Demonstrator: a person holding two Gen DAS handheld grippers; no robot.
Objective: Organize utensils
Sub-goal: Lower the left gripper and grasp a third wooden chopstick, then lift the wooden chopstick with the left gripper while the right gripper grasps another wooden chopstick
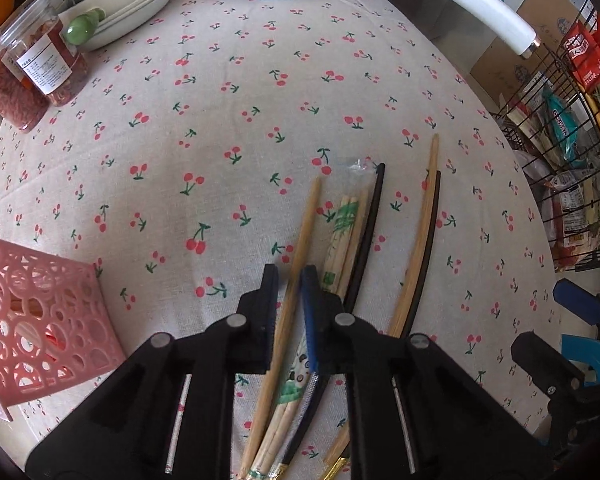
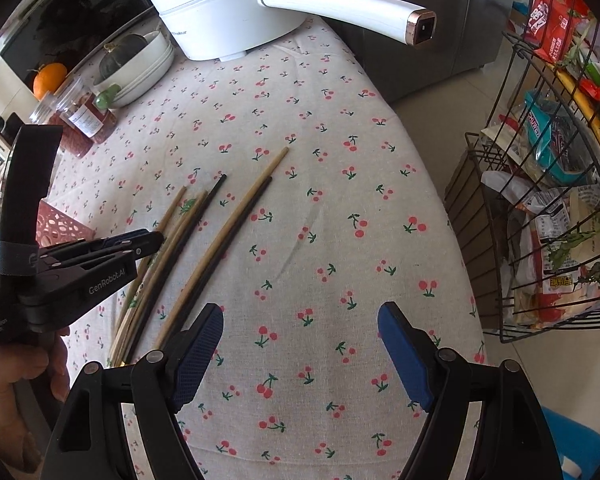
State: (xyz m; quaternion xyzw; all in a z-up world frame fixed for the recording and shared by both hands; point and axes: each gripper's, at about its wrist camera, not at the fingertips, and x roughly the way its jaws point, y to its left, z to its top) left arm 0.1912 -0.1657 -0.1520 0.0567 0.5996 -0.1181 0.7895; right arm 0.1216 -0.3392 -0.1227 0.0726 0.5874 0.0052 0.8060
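Several chopsticks lie on the cherry-print tablecloth [image 1: 220, 120]: a light wooden one [image 1: 296, 256], a wrapped disposable pair [image 1: 342, 232], a black one [image 1: 366, 236], and a wooden and black pair [image 1: 420, 232] side by side. My left gripper [image 1: 290, 280] straddles the light wooden chopstick, jaws narrowly apart around it; whether they pinch it I cannot tell. It shows in the right wrist view [image 2: 152, 240] low over the chopsticks [image 2: 220, 240]. My right gripper [image 2: 300, 320] is open and empty above bare cloth. A pink perforated holder [image 1: 40, 320] lies at left.
A white electric pot [image 2: 220, 12] with a long handle [image 2: 340, 8] stands at the far edge. Stacked white dishes [image 1: 128, 4] and clear jars [image 1: 48, 64] sit far left. A black wire rack [image 2: 540, 200] full of packets stands beyond the table's right edge.
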